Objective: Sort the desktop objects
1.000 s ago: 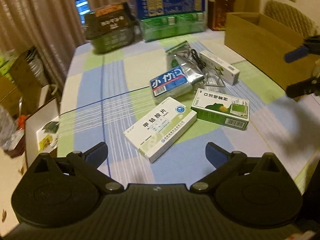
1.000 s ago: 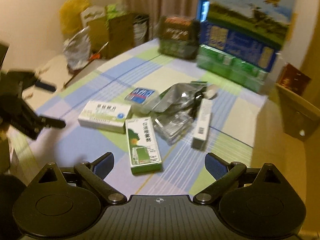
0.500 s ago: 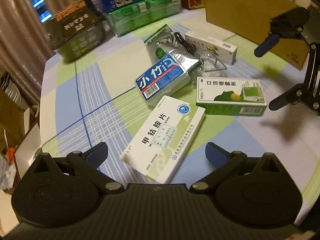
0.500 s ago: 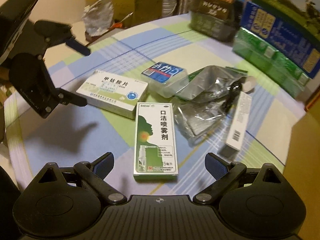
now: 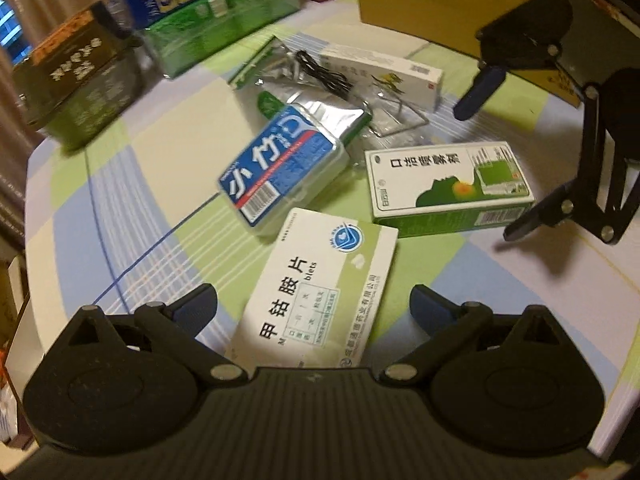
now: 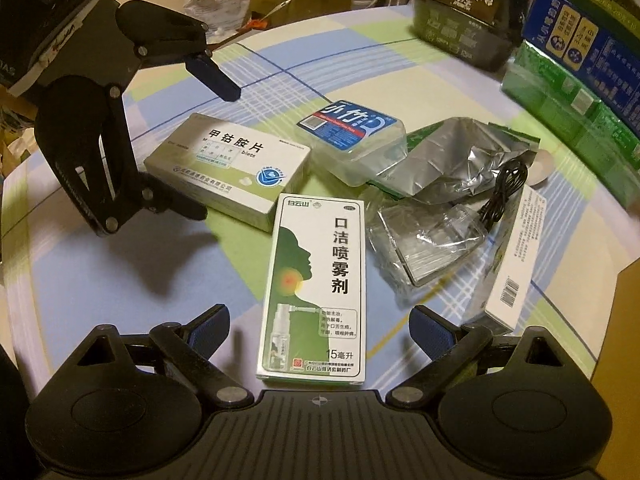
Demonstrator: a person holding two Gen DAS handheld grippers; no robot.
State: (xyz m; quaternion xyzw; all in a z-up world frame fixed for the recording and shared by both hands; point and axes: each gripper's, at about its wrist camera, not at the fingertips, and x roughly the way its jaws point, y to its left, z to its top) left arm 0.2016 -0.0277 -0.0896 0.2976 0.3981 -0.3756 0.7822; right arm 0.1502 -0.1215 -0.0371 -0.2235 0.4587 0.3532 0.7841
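A white and pale green tablet box (image 5: 320, 288) lies on the checked tablecloth with its near end between the open fingers of my left gripper (image 5: 314, 310); it also shows in the right wrist view (image 6: 232, 168). A green and white throat spray box (image 6: 316, 288) lies with its near end between the open fingers of my right gripper (image 6: 320, 330); it also shows in the left wrist view (image 5: 450, 186). A blue-labelled clear floss box (image 5: 280, 168), silver foil bags (image 6: 448, 168), a black cable (image 6: 504, 192) and a long white box (image 6: 516, 264) lie behind. Neither gripper touches its box.
A brown cardboard box (image 5: 432, 4) stands at the table's right side. Green and blue cartons (image 5: 212, 12) and a dark carton (image 5: 76, 80) line the far edge. The table edge (image 5: 28, 184) drops off at the left, with clutter on the floor beyond.
Both grippers have moved forward and down toward the boxes. The tablet box now lies between the left fingers and the spray box between the right fingers. Both stay open.
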